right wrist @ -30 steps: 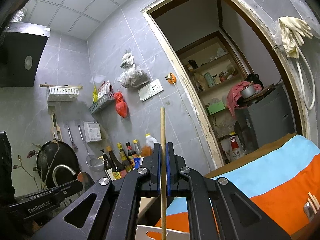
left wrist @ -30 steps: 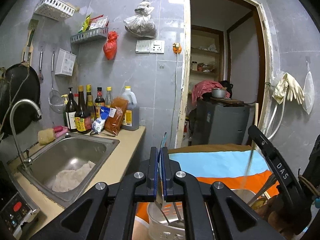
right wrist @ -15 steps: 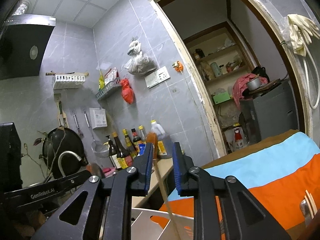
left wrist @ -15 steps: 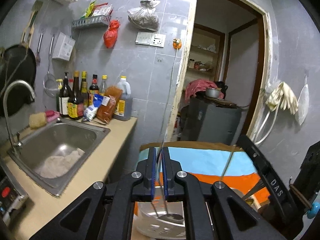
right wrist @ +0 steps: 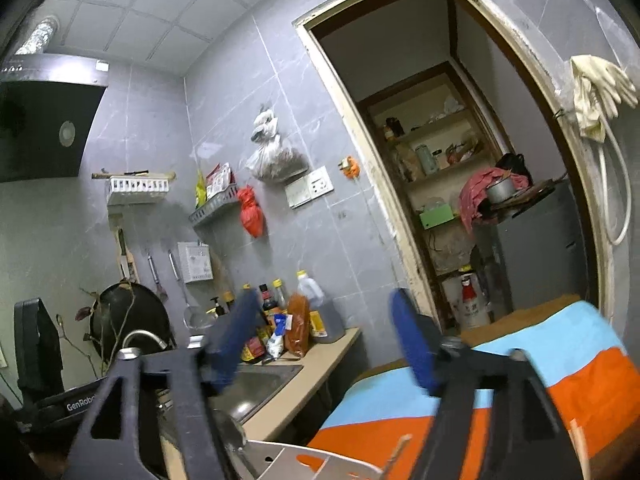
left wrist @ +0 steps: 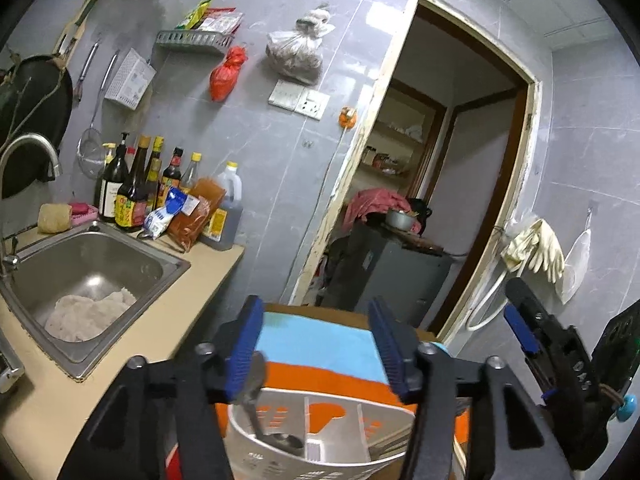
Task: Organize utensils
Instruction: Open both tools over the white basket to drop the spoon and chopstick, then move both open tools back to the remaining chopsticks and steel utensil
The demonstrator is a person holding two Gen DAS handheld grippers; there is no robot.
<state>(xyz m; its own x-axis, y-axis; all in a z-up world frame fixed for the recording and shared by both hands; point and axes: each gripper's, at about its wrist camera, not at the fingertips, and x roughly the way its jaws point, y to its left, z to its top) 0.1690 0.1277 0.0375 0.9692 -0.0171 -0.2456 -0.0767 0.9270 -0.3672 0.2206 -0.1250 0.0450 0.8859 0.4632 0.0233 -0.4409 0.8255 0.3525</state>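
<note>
A white plastic utensil holder (left wrist: 320, 432) with dividers stands on the orange and blue cloth, right below my left gripper (left wrist: 316, 344). A metal spoon (left wrist: 264, 412) leans in its left compartment, handle up by my left finger. My left gripper is open and empty above it. My right gripper (right wrist: 324, 340) is open and empty; the holder's rim (right wrist: 320, 460) shows at the bottom of its view, with a wooden chopstick tip (right wrist: 398, 450) sticking up from it. The other gripper shows at the right edge of the left wrist view (left wrist: 560, 360).
A steel sink (left wrist: 88, 280) with a white cloth in it sits left on the beige counter (left wrist: 152, 344). Sauce bottles (left wrist: 136, 192) stand against the tiled wall. A doorway (left wrist: 432, 184) opens behind the cloth-covered table (left wrist: 320, 344). A wok (right wrist: 128, 316) hangs at left.
Both grippers have opened wide. The left let go of the spoon, which now rests in the holder. The right let go of the chopstick, which dropped into the holder.
</note>
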